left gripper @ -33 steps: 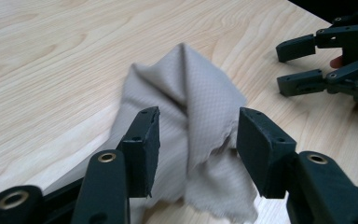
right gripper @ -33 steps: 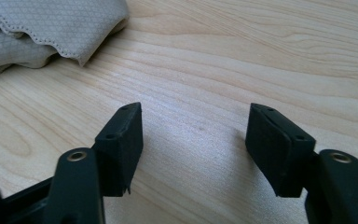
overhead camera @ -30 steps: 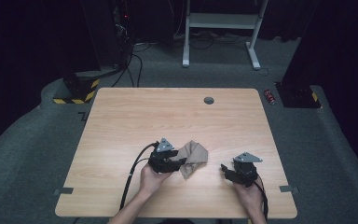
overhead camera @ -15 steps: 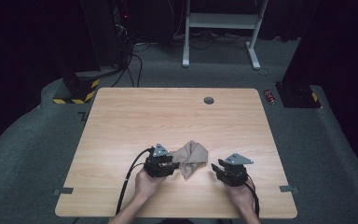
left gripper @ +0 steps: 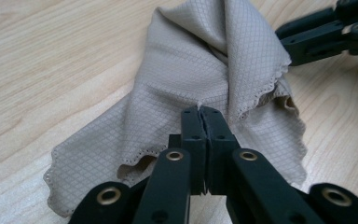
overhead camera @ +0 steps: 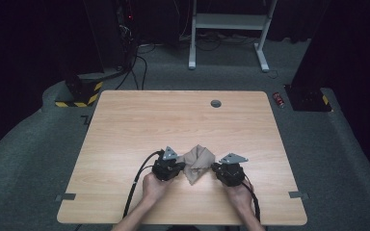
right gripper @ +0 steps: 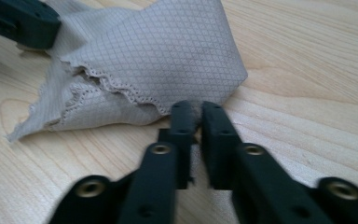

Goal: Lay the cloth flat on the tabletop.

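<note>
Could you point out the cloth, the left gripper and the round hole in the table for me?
cloth (overhead camera: 198,162): high view, middle of its crumpled top.
left gripper (left gripper: 200,112): left gripper view, between its fingers' tips.
round hole (overhead camera: 216,103): high view, its dark centre.

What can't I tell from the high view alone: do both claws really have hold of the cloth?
Observer: In the left gripper view the left claw is shut, with a fold of the cloth pinched at its tips.
Operator: And the right one?
Observer: In the right gripper view the right claw has just been closing its jaws; their tips nip the cloth's scalloped edge.
Operator: Is the cloth lifted?
Observer: Its outer corners lie on the table; the middle stands bunched up.
</note>
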Tool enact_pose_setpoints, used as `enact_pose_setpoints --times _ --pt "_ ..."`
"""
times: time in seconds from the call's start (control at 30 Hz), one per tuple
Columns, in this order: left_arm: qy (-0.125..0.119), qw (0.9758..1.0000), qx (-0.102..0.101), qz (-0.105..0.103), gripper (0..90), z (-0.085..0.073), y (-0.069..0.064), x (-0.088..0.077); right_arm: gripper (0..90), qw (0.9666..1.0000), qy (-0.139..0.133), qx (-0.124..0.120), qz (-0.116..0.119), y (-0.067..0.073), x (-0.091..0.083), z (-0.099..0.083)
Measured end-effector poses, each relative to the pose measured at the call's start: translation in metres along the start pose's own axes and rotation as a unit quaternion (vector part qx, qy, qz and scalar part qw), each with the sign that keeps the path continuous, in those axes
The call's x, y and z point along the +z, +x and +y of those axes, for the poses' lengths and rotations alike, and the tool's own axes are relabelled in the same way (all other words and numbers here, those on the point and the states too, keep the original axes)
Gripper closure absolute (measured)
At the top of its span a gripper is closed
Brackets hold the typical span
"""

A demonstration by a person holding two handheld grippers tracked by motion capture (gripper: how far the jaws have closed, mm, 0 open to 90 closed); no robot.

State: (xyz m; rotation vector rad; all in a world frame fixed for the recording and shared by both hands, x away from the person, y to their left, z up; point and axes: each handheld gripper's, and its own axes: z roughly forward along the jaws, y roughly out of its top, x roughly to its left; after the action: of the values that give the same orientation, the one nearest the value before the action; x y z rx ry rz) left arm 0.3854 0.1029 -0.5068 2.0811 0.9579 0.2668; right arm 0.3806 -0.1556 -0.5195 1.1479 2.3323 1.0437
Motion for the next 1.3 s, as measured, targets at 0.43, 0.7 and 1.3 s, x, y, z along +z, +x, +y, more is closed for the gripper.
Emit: enact_pose_setpoints --times 0.43,0.7,1.3 --pt "-0.028 0.9988 -0.038 0.013 89.0 0.009 0.021 -0.02 85.9 0.9984 -0.036 -0.009 0.043 0.008 -0.014 0.002" --pt "-0.024 0.9986 -0.033 0.034 62.3 0.002 0.013 -0.025 67.7 0.9971 -0.023 -0.042 0.059 0.037 -0.008 0.006" --pt "-0.002 0.9992 -0.034 0.02 89.0 0.006 0.013 -0.007 89.1 0.9985 0.007 -0.053 0.01 0.043 0.001 0.006"
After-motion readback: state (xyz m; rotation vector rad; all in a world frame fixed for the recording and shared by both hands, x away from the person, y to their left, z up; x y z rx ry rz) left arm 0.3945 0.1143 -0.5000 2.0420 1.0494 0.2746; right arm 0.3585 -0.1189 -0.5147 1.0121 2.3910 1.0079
